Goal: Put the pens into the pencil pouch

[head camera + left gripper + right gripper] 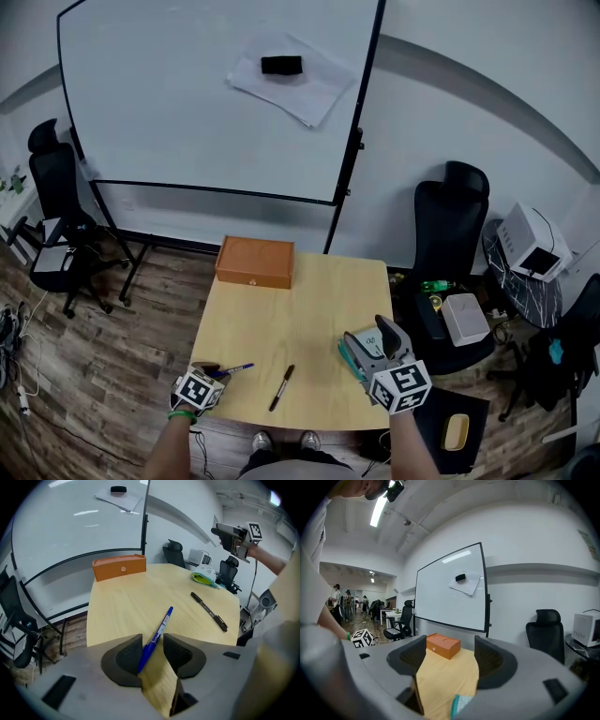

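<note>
left gripper (153, 642): jaws apart, blue pen (161, 626) between, only one pad touching | right gripper (450, 654): jaws apart, empty, above teal pouch (351, 356), table (281, 314) right | black pen (282, 387): near edge, middle

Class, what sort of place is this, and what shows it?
Probably an office or meeting room: a large whiteboard on a stand, a black office chair, and a wooden table.

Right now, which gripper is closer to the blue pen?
Left. The left gripper has the blue pen between its jaws; the right gripper hangs raised across the table.
</note>
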{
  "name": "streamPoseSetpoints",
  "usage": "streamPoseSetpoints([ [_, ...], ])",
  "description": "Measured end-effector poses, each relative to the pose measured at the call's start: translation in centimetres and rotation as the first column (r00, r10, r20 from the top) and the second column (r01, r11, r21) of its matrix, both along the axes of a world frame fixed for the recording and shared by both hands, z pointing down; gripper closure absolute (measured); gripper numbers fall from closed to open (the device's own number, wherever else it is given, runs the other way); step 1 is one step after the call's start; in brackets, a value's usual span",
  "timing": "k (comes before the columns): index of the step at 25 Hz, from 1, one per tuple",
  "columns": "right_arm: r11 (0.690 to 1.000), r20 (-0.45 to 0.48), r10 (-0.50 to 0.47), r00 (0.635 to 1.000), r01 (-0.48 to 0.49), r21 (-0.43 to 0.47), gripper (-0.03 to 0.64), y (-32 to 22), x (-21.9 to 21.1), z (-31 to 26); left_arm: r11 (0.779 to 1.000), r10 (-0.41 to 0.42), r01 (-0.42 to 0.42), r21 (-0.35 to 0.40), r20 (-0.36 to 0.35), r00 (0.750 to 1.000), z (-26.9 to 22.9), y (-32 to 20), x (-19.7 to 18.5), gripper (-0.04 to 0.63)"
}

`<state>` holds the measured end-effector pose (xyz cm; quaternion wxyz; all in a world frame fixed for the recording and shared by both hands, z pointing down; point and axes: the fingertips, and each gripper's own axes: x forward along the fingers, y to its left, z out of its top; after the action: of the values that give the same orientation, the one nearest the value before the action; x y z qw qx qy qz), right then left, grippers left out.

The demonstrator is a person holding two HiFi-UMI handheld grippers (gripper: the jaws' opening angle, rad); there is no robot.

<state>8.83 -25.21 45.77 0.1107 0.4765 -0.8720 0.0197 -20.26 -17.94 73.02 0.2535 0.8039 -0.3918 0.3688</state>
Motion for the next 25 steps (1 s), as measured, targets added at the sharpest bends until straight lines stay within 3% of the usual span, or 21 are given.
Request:
streamPoseSetpoints([
  [5, 1.0, -0.001, 0.003, 1.0, -0.003, 0.005, 0.316, 0.0, 0.3, -0.2, 1.0, -0.008, 0.008, 0.001, 0.01, 1.0, 0.1, 0.3, 0.5, 0.524],
  [10, 1.0, 0.003, 0.018, 1.0, -0.018, 0.008, 0.322, 0.0, 1.1, -0.3, 0.999, -0.03, 0.03, 0.025, 0.009, 1.0, -0.6, 0.2, 0.9, 0.543],
  [17, 0.999, 0.006, 0.038, 0.999, -0.038, 0.004, 0.327, 0.1, 2.3, 0.0, 0.982, -0.055, 0.071, 0.174, -0.094, 0.994, -6.4, -2.2, 2.4, 0.545],
  [25, 0.997, -0.007, 0.077, 0.997, -0.077, 0.009, 0.327, -0.2, 4.5, 0.0, 0.946, 0.003, 0.064, 0.318, -0.205, 0.979, -13.0, -3.7, 5.9, 0.546],
])
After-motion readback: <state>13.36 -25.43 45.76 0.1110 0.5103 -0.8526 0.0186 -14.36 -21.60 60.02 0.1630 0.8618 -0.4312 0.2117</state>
